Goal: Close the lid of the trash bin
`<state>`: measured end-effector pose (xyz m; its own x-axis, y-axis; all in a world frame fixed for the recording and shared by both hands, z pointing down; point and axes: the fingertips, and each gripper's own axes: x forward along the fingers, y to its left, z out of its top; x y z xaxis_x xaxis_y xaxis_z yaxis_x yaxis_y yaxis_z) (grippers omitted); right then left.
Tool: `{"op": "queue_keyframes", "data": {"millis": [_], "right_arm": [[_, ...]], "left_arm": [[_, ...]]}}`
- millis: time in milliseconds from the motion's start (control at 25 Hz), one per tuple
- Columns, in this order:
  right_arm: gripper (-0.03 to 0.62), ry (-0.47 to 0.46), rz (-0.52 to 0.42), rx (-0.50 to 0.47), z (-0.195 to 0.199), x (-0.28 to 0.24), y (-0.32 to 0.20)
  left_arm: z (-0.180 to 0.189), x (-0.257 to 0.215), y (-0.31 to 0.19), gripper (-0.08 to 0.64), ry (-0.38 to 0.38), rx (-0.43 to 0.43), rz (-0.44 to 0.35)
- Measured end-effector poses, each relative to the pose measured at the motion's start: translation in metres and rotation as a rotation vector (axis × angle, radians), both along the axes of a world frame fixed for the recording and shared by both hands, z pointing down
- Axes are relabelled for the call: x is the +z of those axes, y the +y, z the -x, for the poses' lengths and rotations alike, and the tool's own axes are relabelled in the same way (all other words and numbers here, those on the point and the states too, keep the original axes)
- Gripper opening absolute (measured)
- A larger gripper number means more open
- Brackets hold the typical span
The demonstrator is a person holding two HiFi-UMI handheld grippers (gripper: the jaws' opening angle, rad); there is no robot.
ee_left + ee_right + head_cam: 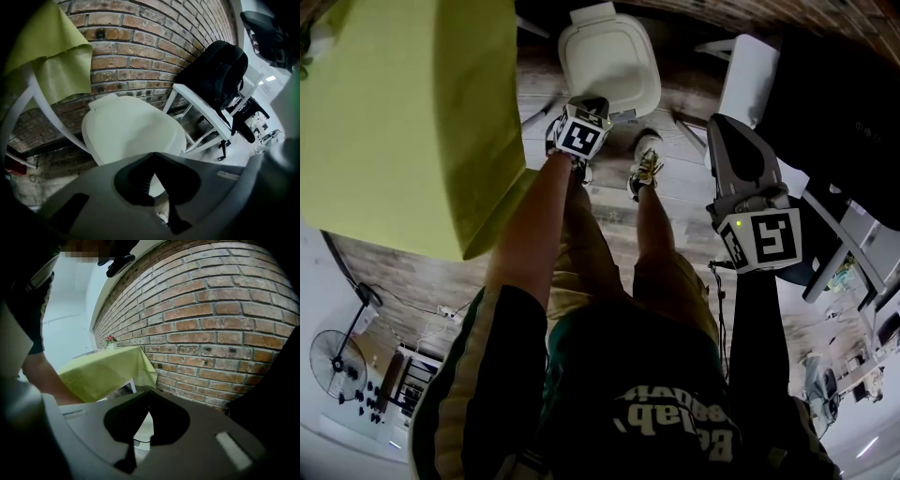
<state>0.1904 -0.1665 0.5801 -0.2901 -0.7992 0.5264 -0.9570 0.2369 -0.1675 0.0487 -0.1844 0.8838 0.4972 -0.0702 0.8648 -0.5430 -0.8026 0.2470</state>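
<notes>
The white trash bin (609, 61) stands on the wooden floor against the brick wall, its lid (131, 133) lying flat down on the body. My left gripper (586, 108) hovers just in front of the bin's near edge, and in the left gripper view its jaws (153, 154) meet at the tips over the lid with nothing between them. My right gripper (727, 131) is held off to the right, away from the bin. Its jaws (149, 392) are also closed together and empty, pointing toward the wall.
A table draped in a yellow-green cloth (403, 112) stands left of the bin. A white chair (206, 117) carrying a black backpack (215, 75) stands to its right. The person's shoes (645, 164) are on the floor just in front of the bin.
</notes>
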Motion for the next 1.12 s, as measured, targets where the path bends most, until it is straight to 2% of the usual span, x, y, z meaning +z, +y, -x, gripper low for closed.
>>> {"op": "queue_keyframes", "data": {"millis": [360, 560, 880, 1120], "right_arm": [[0.011, 0.005, 0.016, -0.011, 0.002, 0.008, 0.002], [0.011, 0.002, 0.013, -0.012, 0.003, 0.008, -0.001], [0.011, 0.007, 0.02, -0.008, 0.0, 0.011, 0.002], [0.011, 0.0, 0.019, -0.005, 0.001, 0.011, 0.0]], "left_arm": [[0.019, 0.02, 0.014, 0.006, -0.067, 0.015, 0.043], [0.022, 0.019, 0.015, 0.006, -0.064, 0.01, 0.046], [0.023, 0.022, 0.016, 0.006, -0.065, 0.007, 0.029], [0.022, 0.022, 0.015, 0.005, -0.076, 0.044, 0.004]]}}
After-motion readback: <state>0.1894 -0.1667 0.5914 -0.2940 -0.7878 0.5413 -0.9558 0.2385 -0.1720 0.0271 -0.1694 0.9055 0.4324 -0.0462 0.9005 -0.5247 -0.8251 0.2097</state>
